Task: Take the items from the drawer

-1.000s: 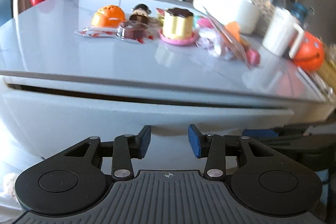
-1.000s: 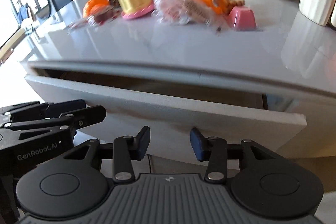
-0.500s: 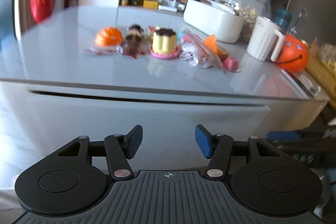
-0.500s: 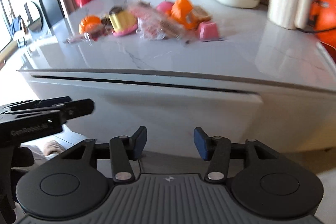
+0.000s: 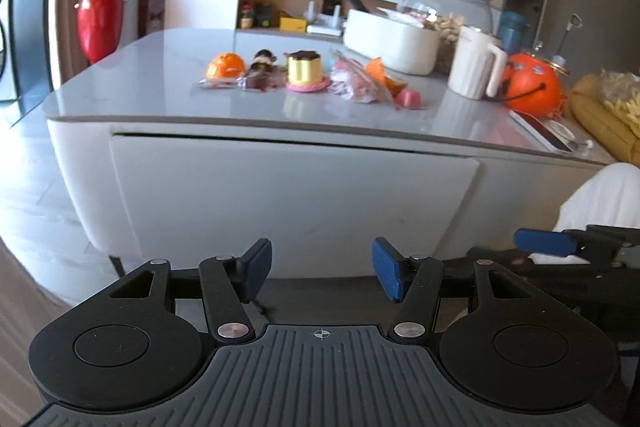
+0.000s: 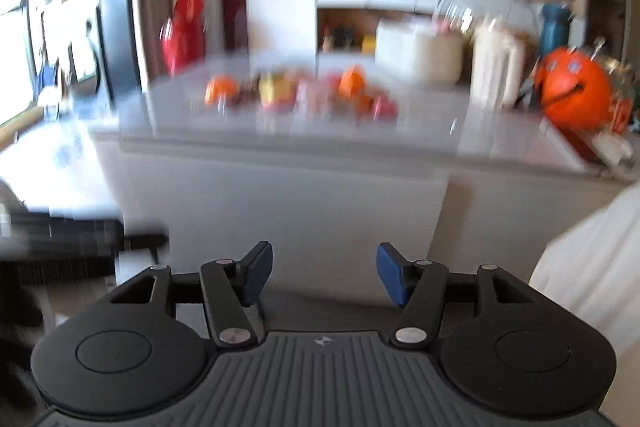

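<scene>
The task appeared close to finished. The drawer [image 5: 288, 203] was seen pushed nearly flush under the surface [image 5: 160, 95], only a thin dark gap being left along its top edge, and nothing was held in either tool. A row of small items [image 5: 308, 77] was laid out on the surface: an orange toy, a wrapped chocolate sweet, a yellow pudding on a pink dish, a crinkled wrapper and a pink block. Whether anything was left inside the drawer could not be told.

The left tool [image 5: 322, 269] was held wide open and empty, its jaws having just been opening. The right tool [image 6: 325, 273] was likewise open and empty, its jaws having just been opening too. Both were kept well back from the drawer front.

Further along the surface a white tub, a glass dome, a white jug [image 5: 474, 65] and an orange pumpkin bucket [image 5: 532, 85] were seen. Shelving and a red bin [image 5: 100, 19] were seen behind. The right view was heavily blurred.
</scene>
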The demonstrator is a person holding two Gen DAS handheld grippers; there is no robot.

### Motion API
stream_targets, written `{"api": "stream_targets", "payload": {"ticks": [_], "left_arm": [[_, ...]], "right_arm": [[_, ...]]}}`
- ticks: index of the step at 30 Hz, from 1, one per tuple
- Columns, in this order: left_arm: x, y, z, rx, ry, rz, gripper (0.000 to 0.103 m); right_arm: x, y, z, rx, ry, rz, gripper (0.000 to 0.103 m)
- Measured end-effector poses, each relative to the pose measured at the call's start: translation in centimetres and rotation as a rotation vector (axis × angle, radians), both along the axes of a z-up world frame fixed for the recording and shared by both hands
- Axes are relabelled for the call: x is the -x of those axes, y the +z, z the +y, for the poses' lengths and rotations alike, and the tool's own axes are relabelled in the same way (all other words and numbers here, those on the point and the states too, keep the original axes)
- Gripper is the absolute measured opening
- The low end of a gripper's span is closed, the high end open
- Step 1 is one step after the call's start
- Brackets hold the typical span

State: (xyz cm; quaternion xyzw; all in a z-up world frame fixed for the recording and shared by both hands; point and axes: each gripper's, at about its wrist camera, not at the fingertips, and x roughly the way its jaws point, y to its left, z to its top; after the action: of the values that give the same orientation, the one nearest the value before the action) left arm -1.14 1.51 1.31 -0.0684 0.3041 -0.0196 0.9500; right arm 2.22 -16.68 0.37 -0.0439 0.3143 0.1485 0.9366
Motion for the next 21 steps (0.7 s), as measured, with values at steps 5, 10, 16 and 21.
{"api": "stream_targets", "payload": {"ticks": [5,10,16,21], "left_arm": [[0.4,0.1,-0.6,-0.038,-0.016,-0.007,0.060],[0.0,-0.4,-0.7,-0.050,-0.030,0.026,0.060],[-0.2,-1.0,-1.1,-0.064,-0.043,0.062,0.060],[0.1,-0.9,-1.0,-0.060,-0.046,0.052,0.060]], "right_arm": [[0.1,0.6,-0.3,-0.019,-0.015,-0.024,0.058],[0.2,0.9,0.3,-0.035,0.004,-0.011,0.058],[-0.4,0.7,0.2,-0.061,-0.006,0.027,0.058],[-0.5,0.4,0.4,-0.050,-0.002,0.038,0.058]]}}
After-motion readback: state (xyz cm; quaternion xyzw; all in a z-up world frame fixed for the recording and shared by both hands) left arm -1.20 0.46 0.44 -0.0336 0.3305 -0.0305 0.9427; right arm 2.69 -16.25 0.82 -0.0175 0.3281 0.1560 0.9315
